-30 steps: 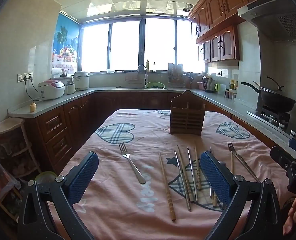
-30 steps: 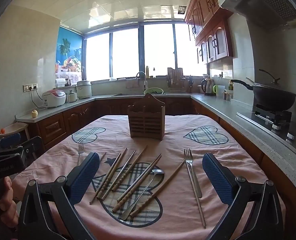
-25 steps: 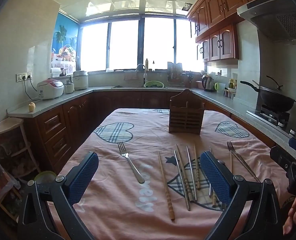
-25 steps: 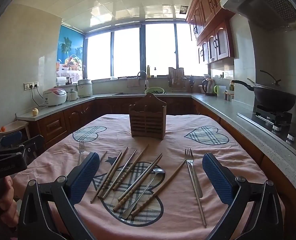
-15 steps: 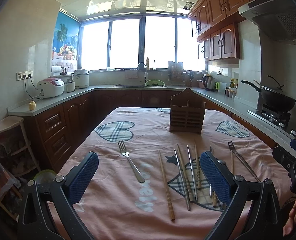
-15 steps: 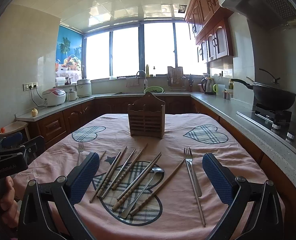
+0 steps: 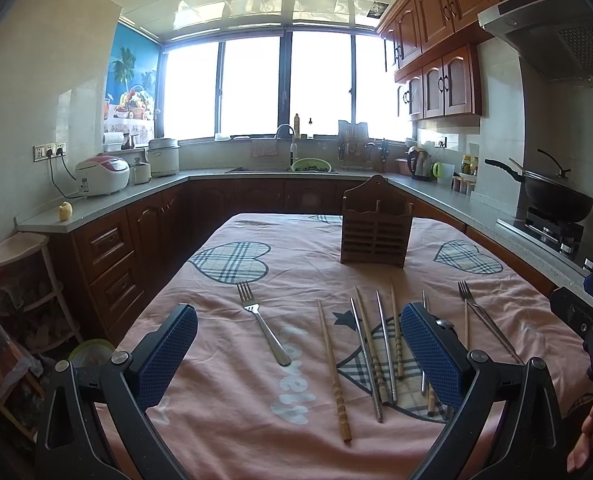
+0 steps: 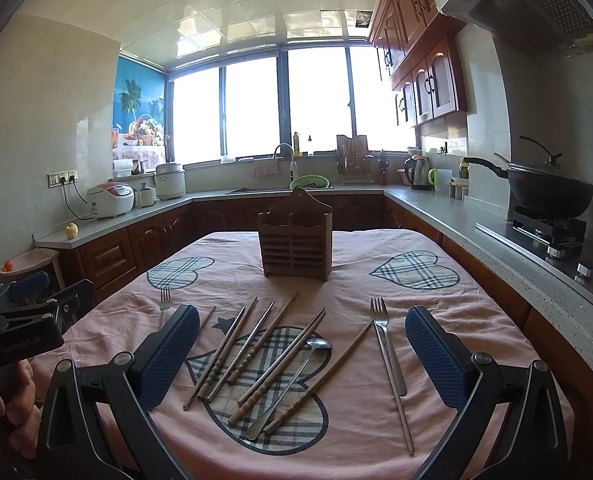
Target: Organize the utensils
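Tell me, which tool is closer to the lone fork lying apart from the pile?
Left. The left tool hovers open right over that fork, which lies between its fingers. The right tool sits over the chopsticks, fork off to its left.

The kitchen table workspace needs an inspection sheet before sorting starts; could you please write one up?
Surface: pink tablecloth with plaid hearts.
Job's things: wooden holder upright at the far end; chopsticks, spoon and two forks lying loose.
Clutter: nothing seen on the table.
Grippers: left gripper and right gripper open, holding nothing.
Cables: rice cooker cord to wall socket.
Surroundings: wok on stove.
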### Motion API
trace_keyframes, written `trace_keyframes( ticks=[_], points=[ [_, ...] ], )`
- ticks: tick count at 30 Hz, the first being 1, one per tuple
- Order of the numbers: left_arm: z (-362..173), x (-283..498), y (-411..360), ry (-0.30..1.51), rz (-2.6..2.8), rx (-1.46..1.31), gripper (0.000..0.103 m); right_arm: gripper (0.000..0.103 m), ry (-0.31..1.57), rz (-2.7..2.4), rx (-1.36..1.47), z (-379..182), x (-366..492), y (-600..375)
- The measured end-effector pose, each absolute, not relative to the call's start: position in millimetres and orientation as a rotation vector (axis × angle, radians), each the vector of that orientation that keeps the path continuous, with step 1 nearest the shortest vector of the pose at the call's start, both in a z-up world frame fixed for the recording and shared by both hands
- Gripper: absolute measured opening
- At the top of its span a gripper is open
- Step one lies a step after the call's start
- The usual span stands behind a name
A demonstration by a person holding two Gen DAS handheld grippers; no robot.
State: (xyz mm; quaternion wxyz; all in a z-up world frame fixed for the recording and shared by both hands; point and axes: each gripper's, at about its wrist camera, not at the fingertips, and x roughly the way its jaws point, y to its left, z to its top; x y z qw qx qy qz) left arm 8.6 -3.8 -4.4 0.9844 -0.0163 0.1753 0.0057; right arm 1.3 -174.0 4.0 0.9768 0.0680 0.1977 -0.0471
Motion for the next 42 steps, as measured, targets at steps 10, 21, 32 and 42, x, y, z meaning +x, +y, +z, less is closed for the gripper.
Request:
trace_keyframes(
  ticks=[10,21,32,42],
  points=[
    [-3.5,8.3,-1.9,0.353,0.008,-0.039,0.102,0.103,0.395,-0.088,0.139,7.4,2.3,-173.0],
    [-2.9,8.6,-0.4,0.353,0.009,-0.039,0.102,0.103,0.392,-0.086,0.14,7.5,2.5,-173.4],
    [-4.5,9.9,-1.1,0.36,0.008,-0.038,0.102,0.103,0.395,-0.084,0.142,6.3,2.8,-173.6],
    [-5.1,20.8,1.2,0.4,0.0,-0.046,0.102,0.103,0.401,-0.084,0.142,4.7,5.0,-173.3]
  ],
)
